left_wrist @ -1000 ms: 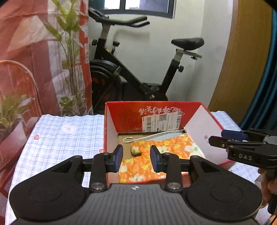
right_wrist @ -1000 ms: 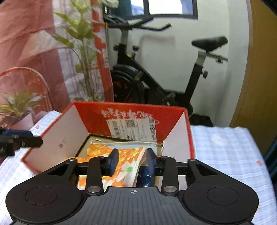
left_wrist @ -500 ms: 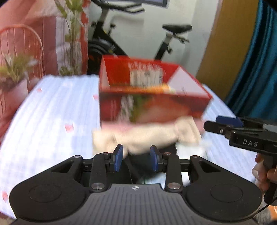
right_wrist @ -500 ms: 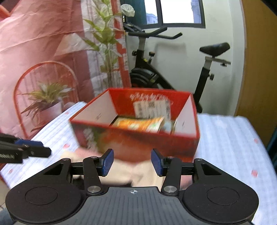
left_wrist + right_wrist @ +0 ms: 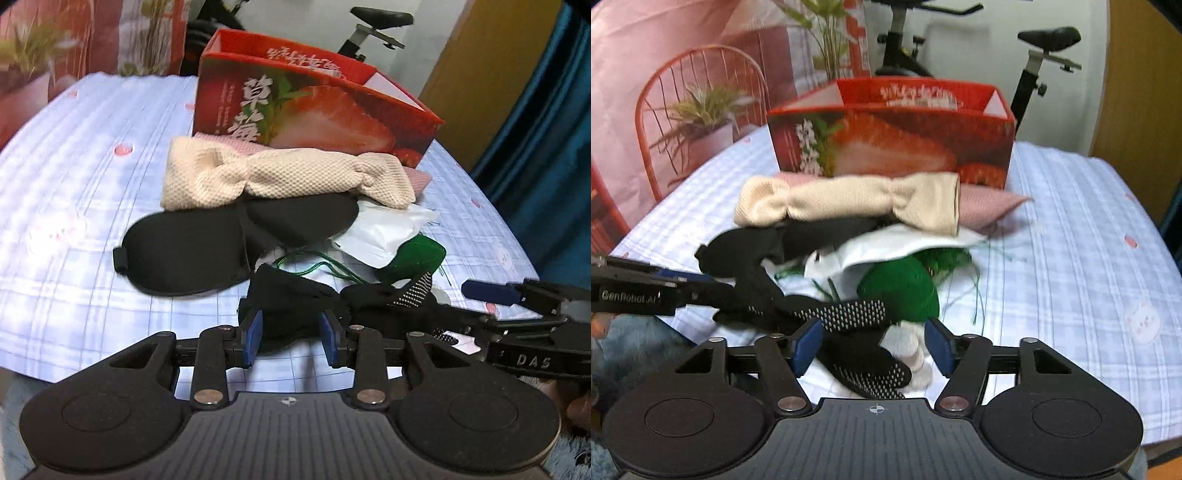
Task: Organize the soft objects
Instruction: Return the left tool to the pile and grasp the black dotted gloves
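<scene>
Checked cloth (image 5: 92, 177), strawberry box (image 5: 314, 110), "DAS" right claw (image 5: 491, 291)

Waffle-knit cream headband (image 5: 280, 176), matt black eye mask (image 5: 207, 245), glossy cardboard box (image 5: 314, 114)

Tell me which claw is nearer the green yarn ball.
Right. The right claw sits open just below the green yarn ball. The left claw, also open, is over a black cloth, farther left of it.
</scene>
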Available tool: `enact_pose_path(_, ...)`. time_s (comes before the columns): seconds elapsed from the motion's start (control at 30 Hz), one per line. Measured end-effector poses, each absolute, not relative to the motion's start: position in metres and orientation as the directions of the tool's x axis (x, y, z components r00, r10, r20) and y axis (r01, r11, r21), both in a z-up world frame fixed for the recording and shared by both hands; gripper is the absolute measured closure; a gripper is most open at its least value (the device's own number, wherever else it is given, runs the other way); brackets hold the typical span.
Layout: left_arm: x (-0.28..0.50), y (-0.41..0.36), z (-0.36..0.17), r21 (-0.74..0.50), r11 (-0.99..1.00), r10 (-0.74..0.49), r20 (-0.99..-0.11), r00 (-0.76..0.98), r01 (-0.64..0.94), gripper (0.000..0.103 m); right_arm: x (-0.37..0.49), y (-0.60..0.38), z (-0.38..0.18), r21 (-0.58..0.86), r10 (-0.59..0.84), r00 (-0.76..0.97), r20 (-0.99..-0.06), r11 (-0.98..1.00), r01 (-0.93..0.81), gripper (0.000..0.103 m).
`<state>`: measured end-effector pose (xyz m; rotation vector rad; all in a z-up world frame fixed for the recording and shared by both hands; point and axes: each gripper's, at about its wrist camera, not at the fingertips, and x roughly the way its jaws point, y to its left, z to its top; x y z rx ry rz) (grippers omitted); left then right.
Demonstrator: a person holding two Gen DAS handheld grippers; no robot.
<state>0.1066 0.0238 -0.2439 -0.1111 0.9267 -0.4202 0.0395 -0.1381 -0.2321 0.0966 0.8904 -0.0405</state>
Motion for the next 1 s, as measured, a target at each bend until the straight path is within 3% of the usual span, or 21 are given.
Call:
enact_pose_path(0.33,0.112,0.027,-0.253,-0.296,0.91,-0.412,-0.724,0.552,0.29,0.066,0.055,-0.142,-0.261,0.066,0.009,0.587,-0.81,0.995,0.076,0.041)
enact_pose_path(0.47,0.114,0.02,-0.258,-0.294,0.902,-0.426,-0.728,0.537,0.317,0.047,0.058,-0.142,-0.268,0.07,0.015,0.582,-0.813,0.995,0.073,0.042)
enact_pose_path(0.6,0.114,0.013,-0.259,-0.259,0.909,-0.405,-0.732,0.548,0.326,0.047,0.06,-0.14,-0.269,0.069,0.024,0.588,-0.808,0.996,0.053,0.051)
enact_pose_path(1.0,0.127,0.026,-0.266,-0.333,0.908,-0.418,-0.733,0.537,0.253,0.048,0.056,-0.134,-0.266,0.064,0.034,0.603,-0.797,0.998,0.028,0.079)
